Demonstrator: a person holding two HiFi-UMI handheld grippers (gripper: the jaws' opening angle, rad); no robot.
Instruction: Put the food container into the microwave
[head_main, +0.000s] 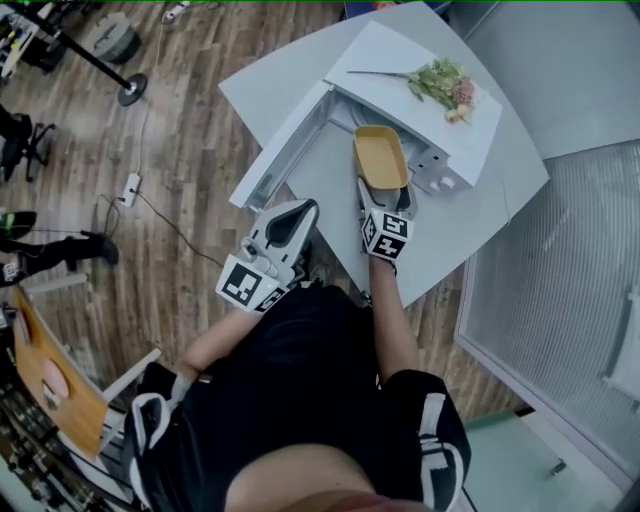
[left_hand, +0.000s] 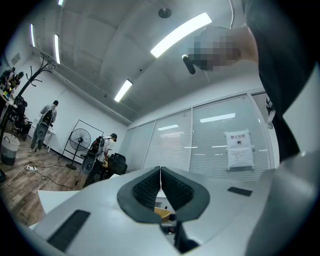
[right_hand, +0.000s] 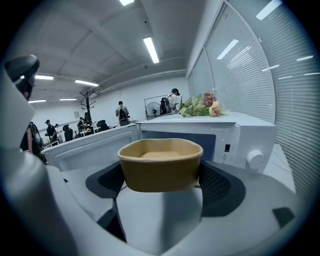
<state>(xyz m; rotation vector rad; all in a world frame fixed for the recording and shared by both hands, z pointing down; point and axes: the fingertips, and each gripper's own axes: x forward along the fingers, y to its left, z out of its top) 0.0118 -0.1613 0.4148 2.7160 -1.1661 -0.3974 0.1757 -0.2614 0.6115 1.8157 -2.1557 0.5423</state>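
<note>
1. Your right gripper (right_hand: 160, 172) is clamped on a shallow tan food container with rounded corners (right_hand: 160, 159). One pad presses each side wall, and the container sits level and looks empty.
2. Your left gripper (left_hand: 161, 186) has its jaws pressed together on nothing. It hangs just off the desk's near edge, tipped up toward the ceiling.
3. The container hovers over the middle of the desk, just in front of the mouth of the boxy white microwave (head_main: 425, 95). The microwave's door (head_main: 285, 150) stands open toward the desk's left edge.
4. You appear to be at the carrying-in step. The next move calls for a level push through the opening, clear of the door and frame, and a set-down before the jaws part.
5. The pale grey desk (head_main: 480, 225) carries the microwave toward its far edge, with a bunch of cut flowers (head_main: 440, 82) lying on top of it. A wood plank floor (head_main: 190, 120) lies beyond the desk's left edge, and a glass wall with blinds (right_hand: 270, 65) runs along its right. People stand far off in the room.
</note>
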